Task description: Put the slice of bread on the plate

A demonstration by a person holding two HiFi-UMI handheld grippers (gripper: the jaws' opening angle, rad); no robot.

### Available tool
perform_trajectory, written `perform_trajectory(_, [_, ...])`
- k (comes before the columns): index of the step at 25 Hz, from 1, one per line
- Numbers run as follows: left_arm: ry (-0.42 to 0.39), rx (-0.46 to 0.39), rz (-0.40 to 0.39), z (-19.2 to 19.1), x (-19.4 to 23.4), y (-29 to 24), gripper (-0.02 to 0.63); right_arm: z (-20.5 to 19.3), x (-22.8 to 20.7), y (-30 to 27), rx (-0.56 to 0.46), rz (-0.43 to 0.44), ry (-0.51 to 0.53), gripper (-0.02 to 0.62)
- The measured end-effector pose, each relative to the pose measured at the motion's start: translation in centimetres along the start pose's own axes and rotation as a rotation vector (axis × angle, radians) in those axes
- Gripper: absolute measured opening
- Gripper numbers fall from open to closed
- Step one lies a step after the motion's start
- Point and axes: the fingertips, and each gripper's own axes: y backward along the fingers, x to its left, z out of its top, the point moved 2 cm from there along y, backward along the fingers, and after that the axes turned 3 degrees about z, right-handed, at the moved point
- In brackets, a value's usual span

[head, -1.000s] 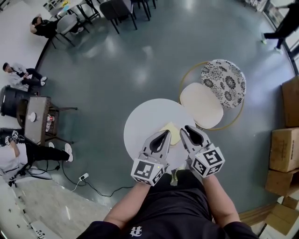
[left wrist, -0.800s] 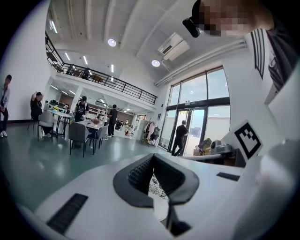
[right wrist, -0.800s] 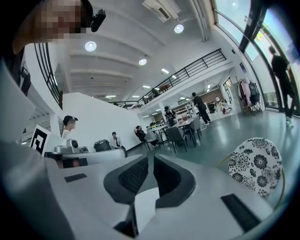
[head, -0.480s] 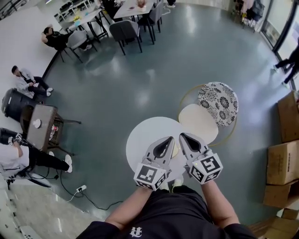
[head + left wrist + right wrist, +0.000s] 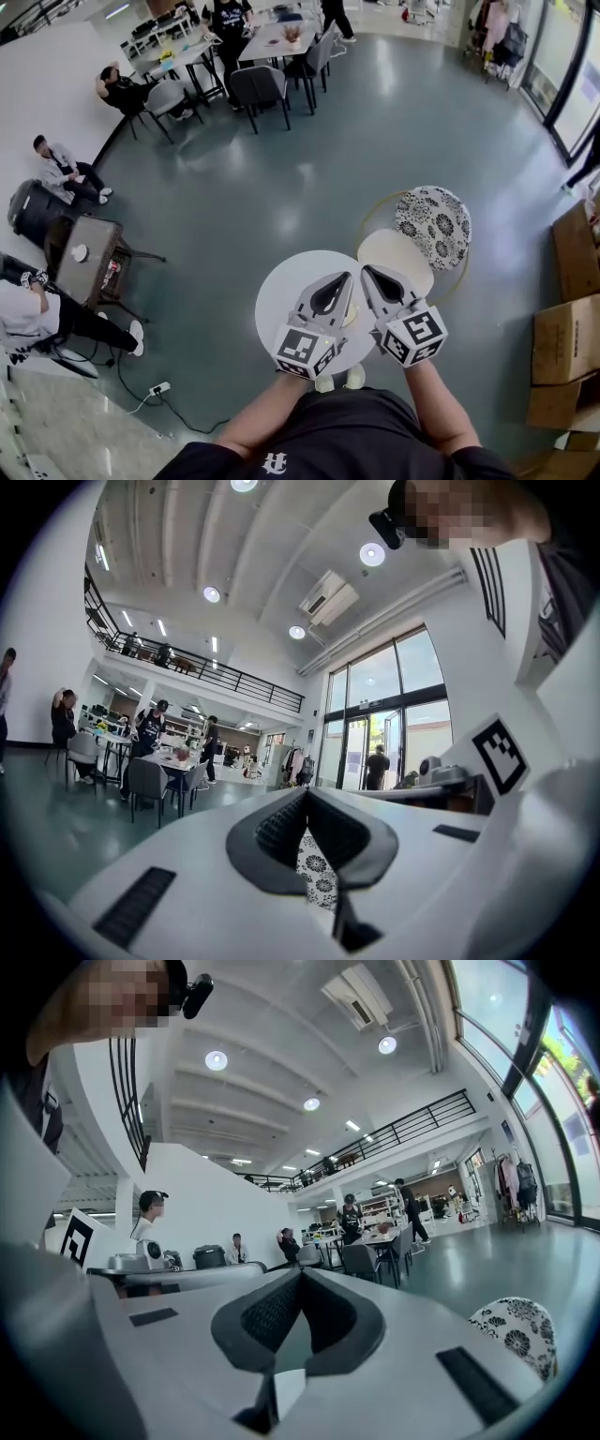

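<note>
In the head view both grippers hang side by side above a round white table (image 5: 277, 302). My left gripper (image 5: 343, 278) is shut and holds nothing. My right gripper (image 5: 367, 272) is likewise shut and empty. Between their bodies shows a sliver of a pale yellow slice (image 5: 352, 314) lying on the table; the rest is hidden. I cannot tell a plate apart from the white tabletop. Both gripper views look level across the room, with my left gripper (image 5: 305, 797) and my right gripper (image 5: 300, 1277) closed tip to tip and no bread in sight.
Right of the table are a cream stool (image 5: 401, 255) and a black-and-white patterned stool (image 5: 432, 215) inside a gold ring frame. Cardboard boxes (image 5: 565, 337) stand at the right edge. People sit at the left, by a small side table (image 5: 82, 255). Dining tables and chairs (image 5: 258, 56) fill the back.
Both grippers have risen from just over the table, side by side. The pale yellow slice, plainly seen between their tips before, is now almost hidden behind them.
</note>
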Motion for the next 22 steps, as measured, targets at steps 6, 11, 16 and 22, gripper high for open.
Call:
perform_trajectory(6, [-0.007, -0.022, 0.011, 1.2, -0.2, 0.5, 0.006, 1.5, 0.7, 0.1, -0.018, 0.017, 0.034, 0.006])
perform_trajectory(11, [-0.004, -0.029, 0.024, 1.1, -0.3, 1.0, 0.006, 1.4, 1.2, 0.4, -0.021, 0.023, 0.050, 0.006])
perform_trajectory(16, [-0.006, -0.021, 0.027, 0.9, -1.0, 1.7, 0.006, 1.2, 1.7, 1.1, -0.015, 0.028, 0.048, 0.006])
perform_trajectory(22, [-0.011, -0.023, 0.031, 0.8, -1.7, 2.0, 0.006, 1.2, 2.0, 1.9, -0.018, 0.032, 0.057, 0.006])
